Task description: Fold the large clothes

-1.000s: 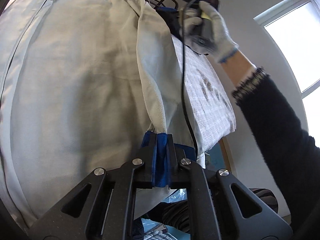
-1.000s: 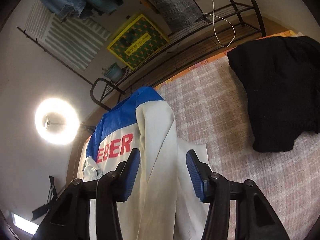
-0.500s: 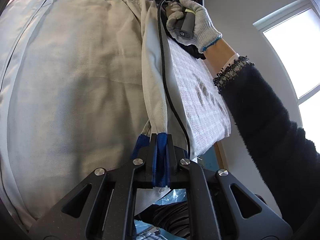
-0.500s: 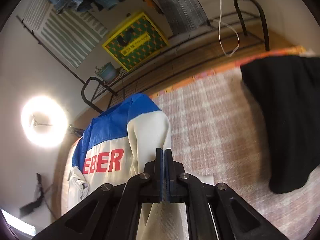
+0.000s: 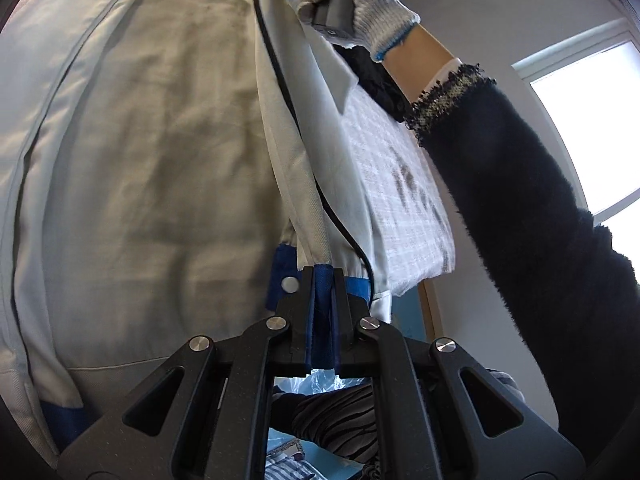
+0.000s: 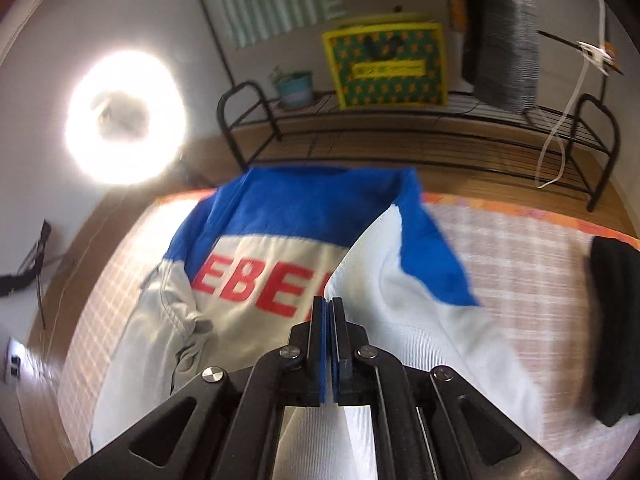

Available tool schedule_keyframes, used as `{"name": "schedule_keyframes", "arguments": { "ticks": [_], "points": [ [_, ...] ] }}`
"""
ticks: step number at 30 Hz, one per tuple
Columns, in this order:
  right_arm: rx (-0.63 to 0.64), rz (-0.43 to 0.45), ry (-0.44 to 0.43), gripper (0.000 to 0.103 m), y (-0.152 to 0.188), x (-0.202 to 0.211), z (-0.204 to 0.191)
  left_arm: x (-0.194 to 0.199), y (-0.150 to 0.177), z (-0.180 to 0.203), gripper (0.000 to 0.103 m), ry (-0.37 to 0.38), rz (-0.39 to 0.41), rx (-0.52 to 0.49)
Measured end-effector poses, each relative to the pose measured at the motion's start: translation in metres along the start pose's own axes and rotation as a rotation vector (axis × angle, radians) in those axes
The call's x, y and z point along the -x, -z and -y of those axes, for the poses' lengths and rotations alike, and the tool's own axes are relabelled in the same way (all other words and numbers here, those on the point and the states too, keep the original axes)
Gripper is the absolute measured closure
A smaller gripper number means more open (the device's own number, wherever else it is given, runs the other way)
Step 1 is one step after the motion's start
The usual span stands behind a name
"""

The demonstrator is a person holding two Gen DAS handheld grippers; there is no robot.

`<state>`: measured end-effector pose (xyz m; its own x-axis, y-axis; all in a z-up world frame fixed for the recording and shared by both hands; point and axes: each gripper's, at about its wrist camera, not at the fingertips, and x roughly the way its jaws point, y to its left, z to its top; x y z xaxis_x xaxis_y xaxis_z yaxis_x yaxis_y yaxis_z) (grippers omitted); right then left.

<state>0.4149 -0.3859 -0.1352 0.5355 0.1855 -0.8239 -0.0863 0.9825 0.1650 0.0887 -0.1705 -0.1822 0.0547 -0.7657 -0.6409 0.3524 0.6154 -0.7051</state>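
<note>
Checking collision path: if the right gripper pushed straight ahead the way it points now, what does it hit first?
Most likely the jacket itself: the right gripper, shut on a fold of it, points down at the white back panel with red letters. Depth is unclear under the fisheye blur.

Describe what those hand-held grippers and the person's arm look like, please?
Each hand-held gripper, left and right, is a black linkage of flat bars with triangular cut-outs, silver rivets at the joints and blue pads on the fingers. A black cable trails from the right one. The person's right hand wears a grey knit glove with a blue cuff edge, below a fuzzy dark sleeve.
</note>
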Motion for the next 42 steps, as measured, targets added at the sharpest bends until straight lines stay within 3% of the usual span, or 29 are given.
{"name": "schedule_keyframes", "arguments": {
  "ticks": [5, 7, 8, 9, 11, 17, 20, 22, 24, 31, 35, 37, 42],
  "points": [
    [0.016, -0.079, 0.057, 0.103, 0.009, -0.049, -0.010, -0.003, 0.002, -0.015, 0.100, -0.044, -0.005, 0.039],
    [0.008, -0.112, 0.041, 0.103, 0.013, -0.057, -0.007, -0.006, 0.003, -0.018, 0.100, -0.067, -0.014, 0.043],
    [-0.002, -0.112, 0.033, 0.099, 0.012, -0.055, -0.005, -0.008, 0.003, -0.019, 0.100, -0.072, -0.020, 0.045],
    [-0.015, -0.107, 0.027, 0.083, 0.012, -0.049, -0.004, -0.009, 0.004, -0.019, 0.100, -0.079, -0.023, 0.043],
    [-0.025, -0.065, 0.000, 0.060, 0.012, -0.025, -0.001, -0.011, 0.004, -0.017, 0.100, -0.087, -0.020, 0.033],
    [-0.077, 0.054, -0.087, 0.055, 0.042, 0.093, 0.034, -0.006, 0.010, -0.015, 0.099, -0.122, -0.025, 0.022],
    [-0.123, 0.067, -0.119, 0.050, 0.082, 0.150, 0.058, 0.003, 0.013, -0.018, 0.087, -0.135, -0.018, 0.034],
    [-0.153, 0.053, -0.137, 0.048, 0.116, 0.180, 0.073, 0.013, 0.013, -0.022, 0.065, -0.119, 0.009, 0.062],
    [-0.187, 0.032, -0.160, 0.048, 0.153, 0.202, 0.081, 0.018, 0.011, -0.024, 0.059, -0.103, 0.032, 0.084],
    [-0.284, -0.071, -0.308, 0.048, 0.275, 0.230, 0.071, 0.002, -0.005, -0.029, 0.059, -0.056, 0.001, 0.119],
    [-0.312, -0.143, -0.317, 0.044, 0.321, 0.218, 0.059, -0.014, -0.010, -0.036, 0.061, -0.025, -0.030, 0.176],
    [-0.338, -0.169, -0.335, 0.043, 0.337, 0.209, 0.057, -0.019, -0.008, -0.037, 0.086, -0.014, -0.043, 0.192],
    [-0.368, -0.165, -0.423, 0.045, 0.355, 0.195, 0.047, -0.029, -0.007, -0.026, 0.095, -0.026, -0.051, 0.153]
  ]
}}
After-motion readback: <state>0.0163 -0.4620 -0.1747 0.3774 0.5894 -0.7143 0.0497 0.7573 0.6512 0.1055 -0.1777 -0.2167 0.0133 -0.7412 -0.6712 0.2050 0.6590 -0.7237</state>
